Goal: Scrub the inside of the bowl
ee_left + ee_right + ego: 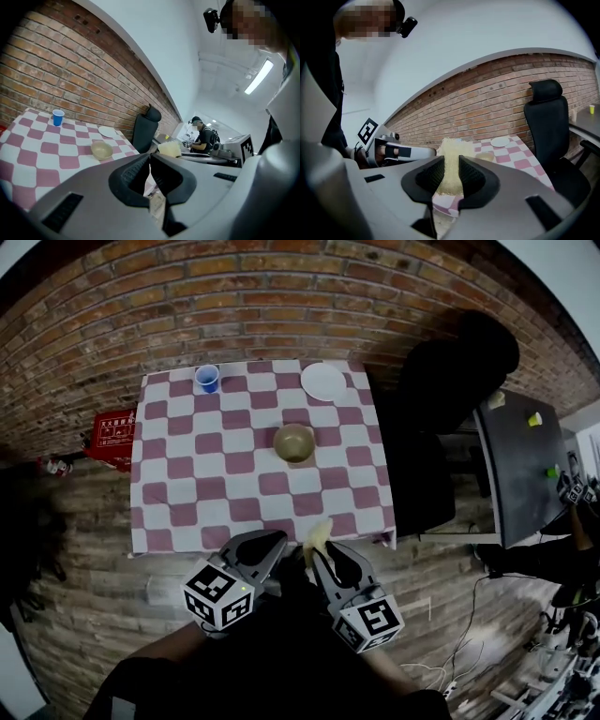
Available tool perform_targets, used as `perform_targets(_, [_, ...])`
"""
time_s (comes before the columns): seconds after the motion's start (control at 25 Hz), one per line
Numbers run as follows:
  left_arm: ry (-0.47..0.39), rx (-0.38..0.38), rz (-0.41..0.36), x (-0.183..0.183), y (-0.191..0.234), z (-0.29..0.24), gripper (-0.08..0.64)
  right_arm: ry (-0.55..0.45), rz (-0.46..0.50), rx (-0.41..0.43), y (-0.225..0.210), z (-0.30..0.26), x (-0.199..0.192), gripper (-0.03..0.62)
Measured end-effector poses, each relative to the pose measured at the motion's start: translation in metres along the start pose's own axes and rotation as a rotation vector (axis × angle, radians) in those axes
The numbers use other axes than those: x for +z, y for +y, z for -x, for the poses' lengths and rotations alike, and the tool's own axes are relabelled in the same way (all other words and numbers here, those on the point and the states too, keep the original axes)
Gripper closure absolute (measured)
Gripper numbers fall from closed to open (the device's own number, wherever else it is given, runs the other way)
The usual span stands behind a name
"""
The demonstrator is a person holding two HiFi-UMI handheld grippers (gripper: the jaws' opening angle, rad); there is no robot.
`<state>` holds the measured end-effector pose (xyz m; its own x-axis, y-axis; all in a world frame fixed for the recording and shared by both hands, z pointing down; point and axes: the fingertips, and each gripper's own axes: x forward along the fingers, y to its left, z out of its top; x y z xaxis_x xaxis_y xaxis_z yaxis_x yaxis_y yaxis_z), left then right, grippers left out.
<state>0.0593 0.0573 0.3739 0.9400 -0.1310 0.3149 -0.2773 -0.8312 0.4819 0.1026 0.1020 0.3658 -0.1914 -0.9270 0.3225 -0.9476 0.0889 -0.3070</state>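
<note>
Right gripper (451, 159) pinches a yellow sponge (449, 146); left gripper (150, 161) is closed

Probably a lab: brick wall (281, 287), office chair (450, 381), desk (520, 465).

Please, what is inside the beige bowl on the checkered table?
Nothing shows inside the bowl: the head view looks down on only its bare tan interior. In the left gripper view the near wall hides its bottom.

Tan bowl (294, 442), maroon-white checked tablecloth (187, 474)
</note>
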Motion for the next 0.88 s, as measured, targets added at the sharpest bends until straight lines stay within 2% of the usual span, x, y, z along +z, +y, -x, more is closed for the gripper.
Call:
perform_targets(0.12, [-0.053,0.052,0.014,0.024,0.009,-0.028,0.538,0.002,0.007,0.033,-0.033,-0.007,0.016,0.489])
perform_targets(0.28, [-0.070,0.123,0.035,0.032,0.018,-0.050,0.538,0.046,0.018,0.080,-0.065,-0.015,0.021,0.489])
perform_targets(0.44, [-0.099,0.183,0.048,0.043,0.020,-0.063,0.538,0.046,0.034,0.142,-0.085,-0.023,0.034,0.489])
perform_targets(0.88, [-0.100,0.284,0.040,0.055,0.022,-0.070,0.538,0.057,0.001,0.248,-0.100,-0.042,0.043,0.489])
